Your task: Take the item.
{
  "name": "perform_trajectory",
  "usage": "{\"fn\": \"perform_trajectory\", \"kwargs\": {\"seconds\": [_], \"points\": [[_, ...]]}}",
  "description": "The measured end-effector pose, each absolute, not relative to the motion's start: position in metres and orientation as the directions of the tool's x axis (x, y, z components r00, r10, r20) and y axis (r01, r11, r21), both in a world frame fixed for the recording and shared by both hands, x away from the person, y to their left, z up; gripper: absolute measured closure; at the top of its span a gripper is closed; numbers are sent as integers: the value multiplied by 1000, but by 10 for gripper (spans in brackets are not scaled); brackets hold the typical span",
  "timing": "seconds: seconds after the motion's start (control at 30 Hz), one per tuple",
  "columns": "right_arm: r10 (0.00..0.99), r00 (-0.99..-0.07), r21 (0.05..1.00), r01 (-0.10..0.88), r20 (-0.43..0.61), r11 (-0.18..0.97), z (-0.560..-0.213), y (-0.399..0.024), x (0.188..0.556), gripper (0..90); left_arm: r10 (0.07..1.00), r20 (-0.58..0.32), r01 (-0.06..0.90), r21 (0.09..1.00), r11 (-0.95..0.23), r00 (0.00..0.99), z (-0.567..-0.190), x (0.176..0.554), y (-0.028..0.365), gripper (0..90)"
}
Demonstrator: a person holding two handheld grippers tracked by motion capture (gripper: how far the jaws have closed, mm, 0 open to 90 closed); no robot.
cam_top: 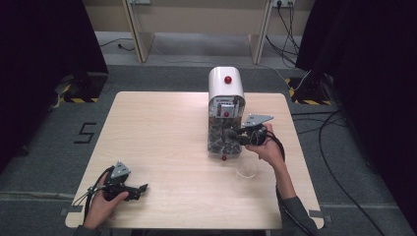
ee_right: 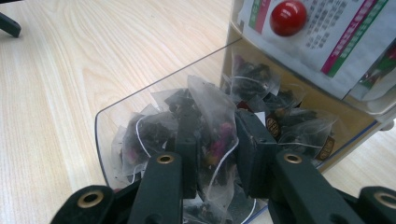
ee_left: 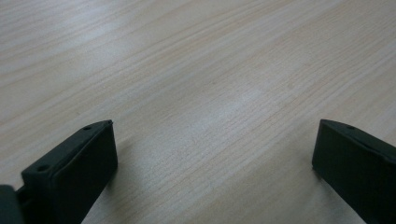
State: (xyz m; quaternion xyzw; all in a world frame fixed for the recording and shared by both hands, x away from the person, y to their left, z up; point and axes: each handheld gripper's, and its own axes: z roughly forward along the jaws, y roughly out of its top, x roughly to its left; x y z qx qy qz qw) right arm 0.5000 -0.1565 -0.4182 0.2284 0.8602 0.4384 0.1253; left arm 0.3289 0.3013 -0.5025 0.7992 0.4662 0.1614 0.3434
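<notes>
The right gripper [ee_right: 215, 154] had its jaws clamped on 1 mesh tea bag [ee_right: 212, 121] inside the clear bin [ee_right: 107, 121] of the white dispenser [cam_top: 225, 86]. The left gripper [cam_top: 129, 189] rested spread wide on the table [cam_top: 162, 128], grasping nothing.

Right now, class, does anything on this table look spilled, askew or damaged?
Nothing stands out. The tea dispenser stands upright, its tea bags stay inside its drawer, and the glass cup sits upright beside it.
</notes>
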Motion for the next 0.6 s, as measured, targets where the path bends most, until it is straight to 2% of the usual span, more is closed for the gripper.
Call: {"fn": "perform_trajectory", "kwargs": {"seconds": [0.6], "points": [[513, -858, 837, 251, -41, 486, -400, -165, 490, 728, 856, -62, 634, 699, -330, 513, -502, 329, 301, 0]]}}
